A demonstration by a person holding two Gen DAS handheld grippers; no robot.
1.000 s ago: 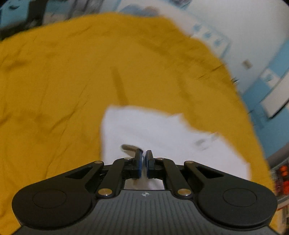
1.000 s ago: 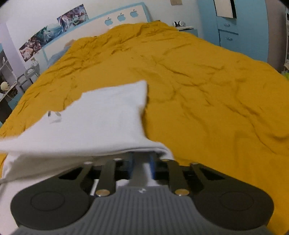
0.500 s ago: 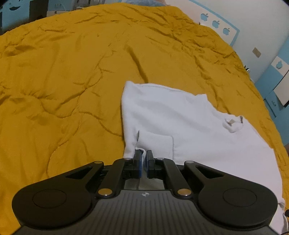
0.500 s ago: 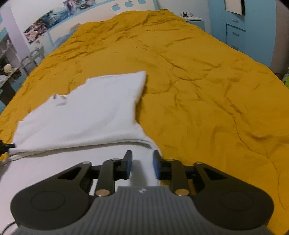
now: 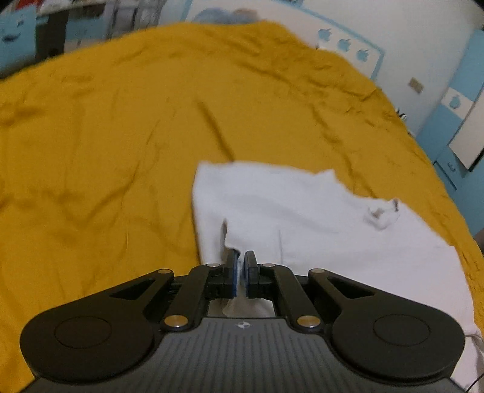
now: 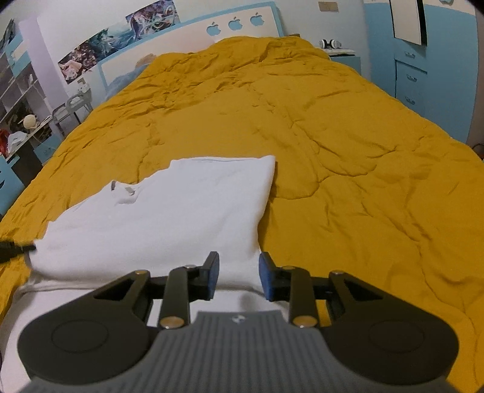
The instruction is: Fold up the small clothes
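A white garment (image 5: 302, 211) lies folded over on itself on the yellow bedspread (image 5: 106, 151), its collar tag facing up. My left gripper (image 5: 241, 263) is shut on the garment's near left edge, and a sliver of white cloth shows between its blue pads. In the right wrist view the same garment (image 6: 166, 211) lies flat, with its folded edge to the right. My right gripper (image 6: 238, 272) hovers open just above the garment's near right corner, with nothing pinched between its fingers. A dark tip (image 6: 12, 249) pokes in at the garment's left corner.
The yellow bedspread (image 6: 332, 136) stretches wide and wrinkled beyond and to the right of the garment. A headboard with apple cut-outs (image 6: 234, 22) is at the far end. Blue drawers (image 6: 411, 81) stand at the right. Shelves and a cluttered desk (image 6: 21, 121) are at the left.
My right gripper let go of the garment's edge, opened and rose. The lifted layer now lies flat on the lower one. My left gripper kept its pinch.
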